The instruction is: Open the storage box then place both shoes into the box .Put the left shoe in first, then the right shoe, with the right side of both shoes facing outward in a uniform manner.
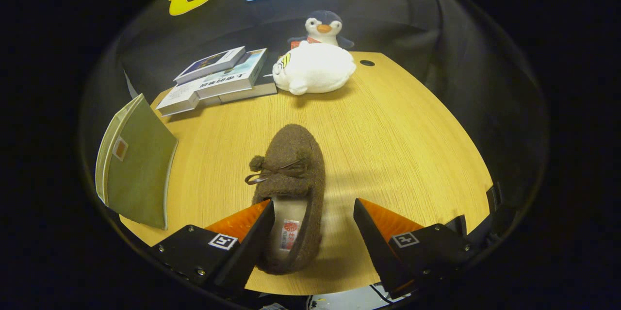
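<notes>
A brown fuzzy slipper-style shoe (291, 174) with a small bow lies on the wooden table (388, 130), toe pointing away from me. Its heel end sits between my fingers, close against the left finger (252, 232), which reaches over the shoe's opening. The right finger (373, 232) stands apart from the shoe with bare table between. My gripper (313, 208) is open. A green storage box (136, 164) stands at the table's left edge, its lid tilted up.
A stack of books (218, 79) lies at the far left of the table. A white plush toy (315, 70) rests at the far middle, with a penguin plush (322, 26) behind it. A cable hole (367, 63) is near the far edge.
</notes>
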### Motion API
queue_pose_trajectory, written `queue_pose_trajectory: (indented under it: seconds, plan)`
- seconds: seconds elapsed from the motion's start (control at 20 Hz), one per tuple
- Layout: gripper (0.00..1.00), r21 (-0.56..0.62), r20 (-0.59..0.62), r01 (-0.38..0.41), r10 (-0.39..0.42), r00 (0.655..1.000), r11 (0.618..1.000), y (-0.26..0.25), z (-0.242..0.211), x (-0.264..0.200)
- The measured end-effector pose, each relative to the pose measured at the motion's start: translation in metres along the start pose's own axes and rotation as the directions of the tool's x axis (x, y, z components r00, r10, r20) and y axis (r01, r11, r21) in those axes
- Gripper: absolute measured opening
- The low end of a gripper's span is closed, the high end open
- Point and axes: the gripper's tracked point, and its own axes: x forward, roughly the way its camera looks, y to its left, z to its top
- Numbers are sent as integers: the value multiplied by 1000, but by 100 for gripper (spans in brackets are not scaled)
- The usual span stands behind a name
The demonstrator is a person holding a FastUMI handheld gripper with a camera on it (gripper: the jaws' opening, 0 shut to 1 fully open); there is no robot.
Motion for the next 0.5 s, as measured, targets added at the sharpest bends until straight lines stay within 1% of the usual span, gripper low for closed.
queue_pose_trajectory:
  seconds: [0.15,0.2,0.3,0.35,0.4,0.45,0.5]
  plan:
    - [98,2,-29,7,-7,1000,1000,-8,-5,12]
    - [92,6,-37,3,-3,999,1000,-9,-6,16]
    - [87,18,-55,2,-1,999,1000,-11,-9,22]
    - [81,28,-64,-3,5,998,1000,-10,-10,25]
    - [77,37,-72,-9,12,997,999,-9,-12,27]
    - [77,44,-77,-21,24,997,999,-7,-13,28]
    - [74,66,-75,-40,44,996,997,-2,-10,30]
